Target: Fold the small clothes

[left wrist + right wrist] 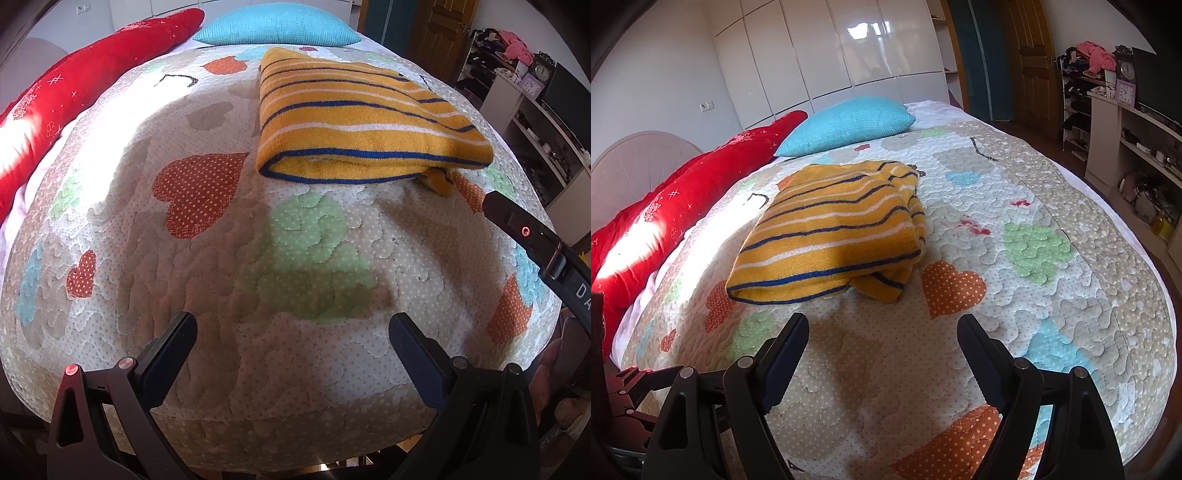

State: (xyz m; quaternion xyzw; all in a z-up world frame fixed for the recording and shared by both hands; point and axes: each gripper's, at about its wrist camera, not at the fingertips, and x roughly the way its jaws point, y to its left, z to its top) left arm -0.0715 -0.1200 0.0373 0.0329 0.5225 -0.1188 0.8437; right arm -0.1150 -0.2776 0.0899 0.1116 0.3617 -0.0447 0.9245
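One quilted bed (pixel 1052 206) carries the work. On it lies the striped yellow garment (pixel 831 229), already folded, a loose end poking out at its near right corner. Both my left claw (pixel 293 334) and right claw (pixel 882 334) hover wide and empty; I judge tucking that end finishes it neatly.

A quilted bedspread (pixel 1034 206) patterned with orange, green and blue hearts covers the bed. At its far end lie a turquoise pillow (pixel 849 123) and, beside it, a long red cushion (pixel 698 184). White wardrobe doors (pixel 827 48) stand behind; cluttered shelves (pixel 1137 147) and a clock (pixel 1125 70) line the right wall.
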